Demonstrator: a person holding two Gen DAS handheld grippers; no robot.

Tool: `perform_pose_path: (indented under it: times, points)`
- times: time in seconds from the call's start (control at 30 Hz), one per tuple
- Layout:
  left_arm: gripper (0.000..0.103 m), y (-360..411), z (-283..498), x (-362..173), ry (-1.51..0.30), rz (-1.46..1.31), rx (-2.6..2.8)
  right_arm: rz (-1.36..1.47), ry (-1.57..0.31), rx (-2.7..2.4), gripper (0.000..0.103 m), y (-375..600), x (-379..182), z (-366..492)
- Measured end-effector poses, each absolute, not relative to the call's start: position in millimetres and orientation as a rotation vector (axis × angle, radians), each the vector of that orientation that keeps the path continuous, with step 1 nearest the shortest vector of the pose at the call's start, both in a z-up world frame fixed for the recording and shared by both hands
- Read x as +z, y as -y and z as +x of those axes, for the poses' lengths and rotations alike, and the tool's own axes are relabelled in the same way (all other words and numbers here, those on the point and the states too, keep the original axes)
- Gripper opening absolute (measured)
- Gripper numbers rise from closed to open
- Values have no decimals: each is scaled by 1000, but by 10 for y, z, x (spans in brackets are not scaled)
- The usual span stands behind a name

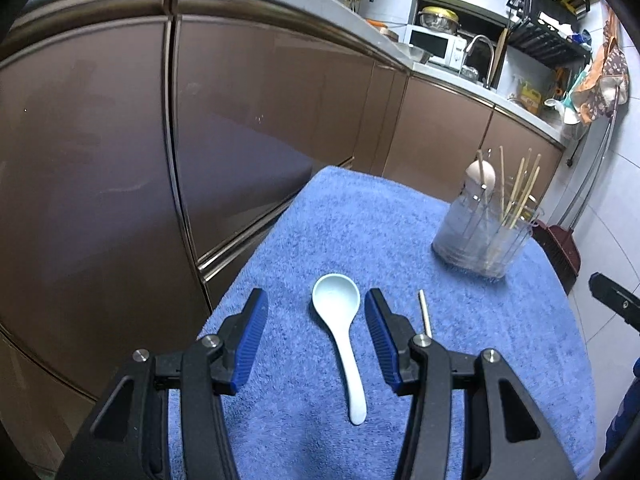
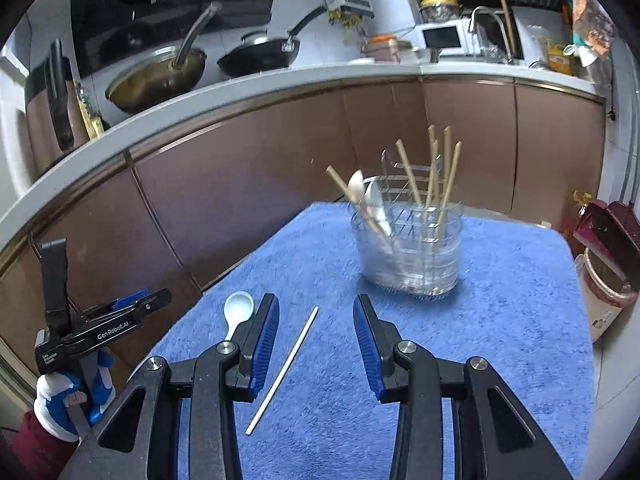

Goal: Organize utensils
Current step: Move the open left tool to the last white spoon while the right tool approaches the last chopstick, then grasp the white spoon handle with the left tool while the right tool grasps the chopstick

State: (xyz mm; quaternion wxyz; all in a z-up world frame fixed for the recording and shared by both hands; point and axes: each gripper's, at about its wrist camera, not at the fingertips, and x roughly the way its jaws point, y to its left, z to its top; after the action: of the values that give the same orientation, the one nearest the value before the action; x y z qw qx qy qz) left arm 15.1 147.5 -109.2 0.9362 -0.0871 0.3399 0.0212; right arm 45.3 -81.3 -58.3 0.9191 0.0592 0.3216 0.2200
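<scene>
A pale blue spoon (image 1: 340, 336) lies on the blue towel (image 1: 320, 220), bowl away from me, between the spread fingers of my left gripper (image 1: 316, 300), which hovers above it open. A single chopstick (image 2: 286, 368) lies slantwise on the towel below my right gripper (image 2: 316, 304), also open with nothing held. In the left wrist view the chopstick (image 1: 425, 312) shows just right of the right finger. A clear utensil holder (image 2: 408, 240) at the towel's far side holds several chopsticks and spoons. The left gripper (image 2: 132, 304) appears at the right wrist view's left edge, in a gloved hand.
Brown cabinet fronts (image 1: 100, 160) stand close behind and left of the towel-covered surface. The counter above carries pans (image 2: 260, 54), a microwave (image 2: 442, 38) and a sink tap. A red dustpan and a bin (image 2: 604, 248) stand on the floor to the right.
</scene>
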Motion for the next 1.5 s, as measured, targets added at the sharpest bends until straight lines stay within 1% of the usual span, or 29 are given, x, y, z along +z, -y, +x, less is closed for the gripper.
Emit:
perform_pose_path:
  times: [0.57,0.8,1.13,1.33,1.5]
  points:
    - [48,-1620,677,-1448,-842,-164,29,73,-1017,540,36,91,-1332,1277]
    - [48,-1605,856,-1571,-890,-189,-5,44,-1077,525,36,-12,-1514,1467]
    - [48,-1716,1086,-1749,-975,-312,-87,53,-1137,521,36,-52,-1659,1639]
    - [48,-1754,1257,-1856,-1029,-367,-137,51,-1183,521,27,-134,-1747,1752]
    - [47,-1719,1416,-1922,-1081,-359,-173,37,-1235,505,19,-222,-1803,1912]
